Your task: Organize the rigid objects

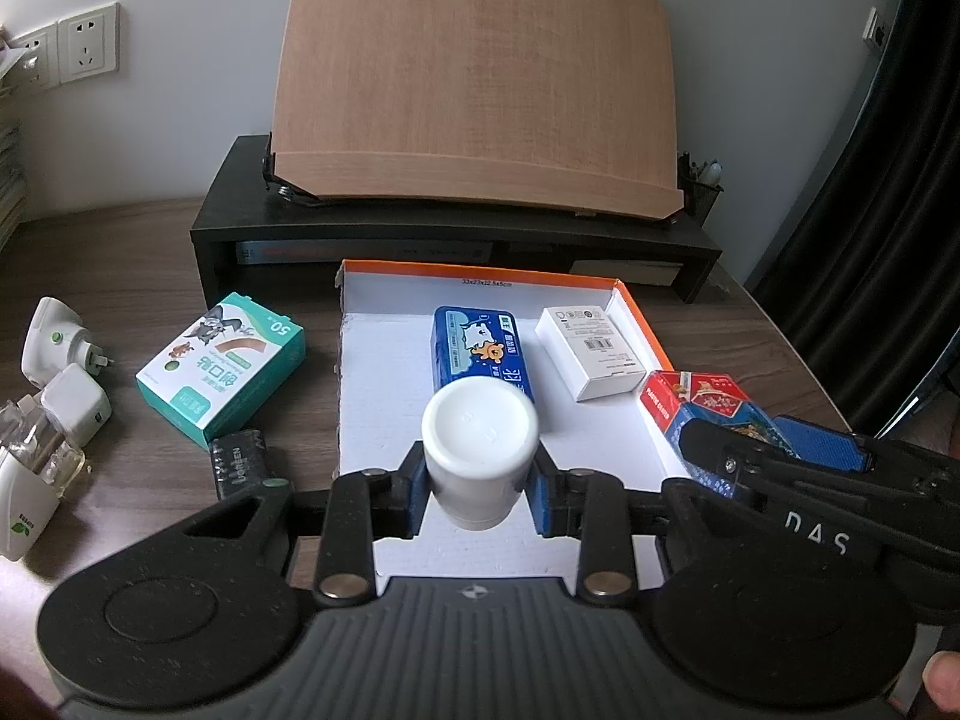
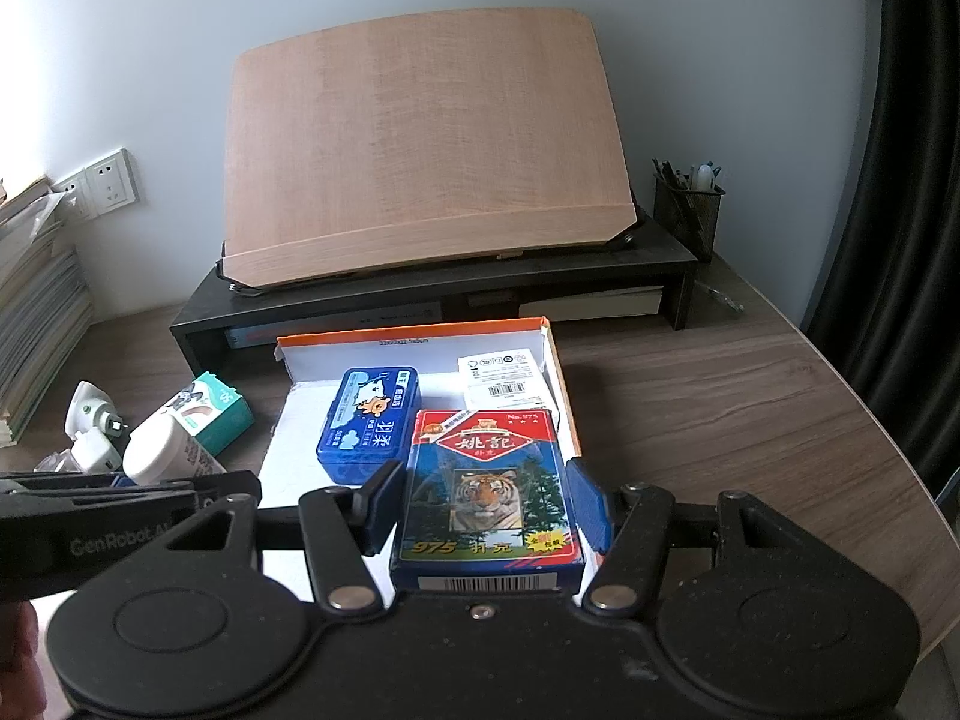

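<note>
The left gripper [image 1: 480, 489] is clamped on a white bottle [image 1: 480, 450] held above the near edge of the tray [image 1: 480, 276]; the right gripper [image 2: 480, 504] is clamped across a card box [image 2: 489, 492] at the tray's right edge. Both look light and stiff; the round bottle may slip, so squeezing its sides suits. Only the left view shows the green box [image 1: 222, 366] on the table whole; the right view shows the pen cup [image 2: 687, 207].

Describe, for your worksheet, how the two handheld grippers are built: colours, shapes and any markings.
Both the left gripper and the right gripper are matte black plastic with fine speckles. Each has two round disc-shaped housings, flat link bars with silver rivets, and jaws lined with blue textured pads. White lettering runs along their sides; "GenRobot" reads on the left one. No cables or sleeves show.
</note>
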### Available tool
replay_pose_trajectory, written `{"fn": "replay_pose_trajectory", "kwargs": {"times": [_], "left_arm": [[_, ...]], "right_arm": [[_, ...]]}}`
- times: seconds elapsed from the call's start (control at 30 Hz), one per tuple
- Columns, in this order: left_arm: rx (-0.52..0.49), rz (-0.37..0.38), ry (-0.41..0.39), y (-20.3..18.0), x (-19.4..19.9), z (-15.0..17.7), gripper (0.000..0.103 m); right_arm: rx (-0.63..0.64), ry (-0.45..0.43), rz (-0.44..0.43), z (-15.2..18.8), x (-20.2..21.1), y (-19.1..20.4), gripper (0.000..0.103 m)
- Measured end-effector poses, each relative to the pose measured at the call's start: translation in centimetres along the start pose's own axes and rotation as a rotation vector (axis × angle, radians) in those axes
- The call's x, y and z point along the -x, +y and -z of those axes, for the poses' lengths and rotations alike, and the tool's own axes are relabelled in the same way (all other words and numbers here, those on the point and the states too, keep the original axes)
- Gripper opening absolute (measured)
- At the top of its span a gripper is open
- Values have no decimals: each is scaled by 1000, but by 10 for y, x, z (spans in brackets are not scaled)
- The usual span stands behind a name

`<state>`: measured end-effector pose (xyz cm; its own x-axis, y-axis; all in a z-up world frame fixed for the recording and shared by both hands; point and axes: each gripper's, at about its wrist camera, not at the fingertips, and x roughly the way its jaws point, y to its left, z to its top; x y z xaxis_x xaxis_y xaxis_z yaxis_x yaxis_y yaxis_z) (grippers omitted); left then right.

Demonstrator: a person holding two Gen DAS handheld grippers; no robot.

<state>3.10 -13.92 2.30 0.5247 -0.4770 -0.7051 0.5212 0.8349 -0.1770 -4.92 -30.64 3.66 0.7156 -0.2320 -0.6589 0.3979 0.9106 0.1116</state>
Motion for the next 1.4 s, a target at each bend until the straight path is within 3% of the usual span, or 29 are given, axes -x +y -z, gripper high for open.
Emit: {"fn": "replay_pose_trajectory", "kwargs": {"times": [1.4], "left_arm": [[-28,31,19,1,-17,-12,33]], "right_arm": [[-11,26,17,-7,-19,1,71]]}}
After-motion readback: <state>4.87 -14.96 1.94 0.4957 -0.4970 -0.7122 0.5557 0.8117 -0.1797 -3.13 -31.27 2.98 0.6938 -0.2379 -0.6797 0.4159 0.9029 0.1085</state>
